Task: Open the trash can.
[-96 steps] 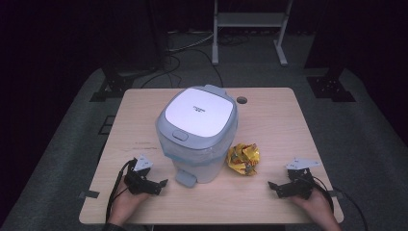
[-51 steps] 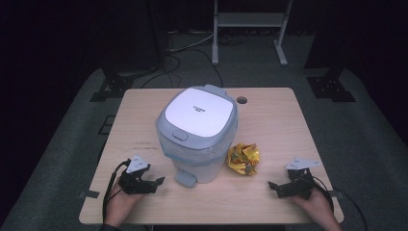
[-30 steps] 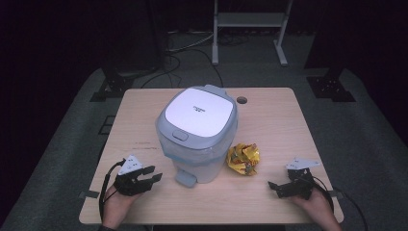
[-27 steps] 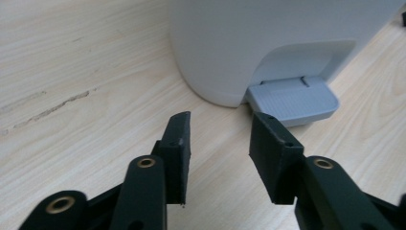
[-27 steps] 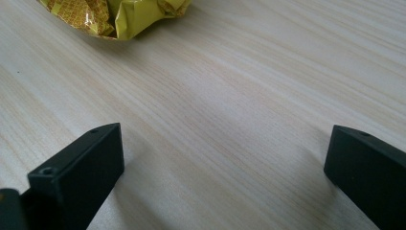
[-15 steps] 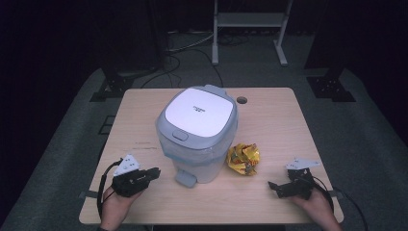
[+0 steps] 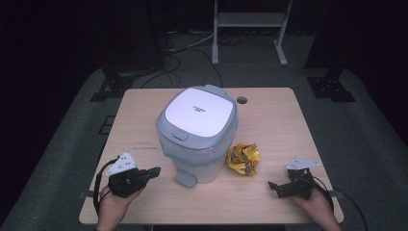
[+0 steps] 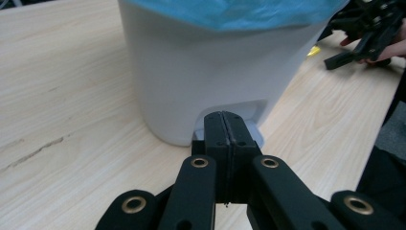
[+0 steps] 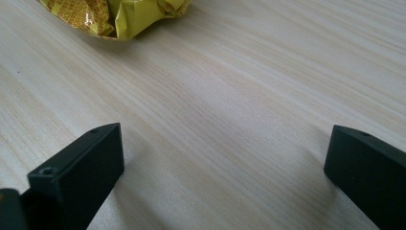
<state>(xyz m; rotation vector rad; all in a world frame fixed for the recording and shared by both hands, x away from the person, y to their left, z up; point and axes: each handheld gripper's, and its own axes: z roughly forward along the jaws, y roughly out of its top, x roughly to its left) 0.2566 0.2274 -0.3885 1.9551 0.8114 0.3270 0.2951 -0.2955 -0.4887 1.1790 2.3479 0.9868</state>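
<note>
With its jaws pressed together and empty, the left gripper points at the pedal under the bin at mid-table. Best press straight down on it, steadily. The right gripper, spread, waits beside the wrapper.

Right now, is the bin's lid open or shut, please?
Shut: the white lid lies flat on the bin, and the pedal is unpressed.

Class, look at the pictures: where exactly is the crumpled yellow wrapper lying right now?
In the high view, the crumpled yellow wrapper lies on the table, right of the bin, close against its base.
</note>
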